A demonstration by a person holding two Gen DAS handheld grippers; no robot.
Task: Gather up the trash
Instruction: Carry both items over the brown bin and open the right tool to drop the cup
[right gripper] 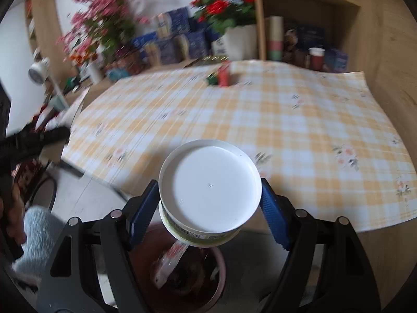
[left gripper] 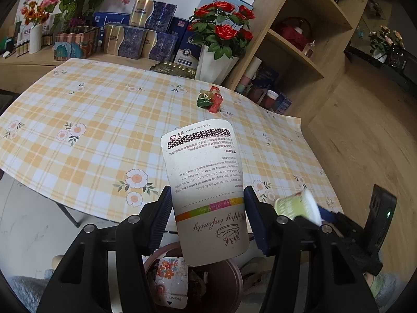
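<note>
My left gripper is shut on a pale cardboard candle pack printed with upside-down text, held tilted above a brown bin. The bin holds a flowered wrapper. My right gripper is shut on a round green tub with a white lid, over the same bin. In the left wrist view the tub shows just right of my left fingers. Small red and green wrappers lie at the far side of the checked tablecloth, blurred in the right wrist view.
Red roses in a white vase, blue and gold boxes and a flat gold tray line the table's far edge. A wooden shelf unit with cups stands to the right. The bin sits on the floor below the table's near edge.
</note>
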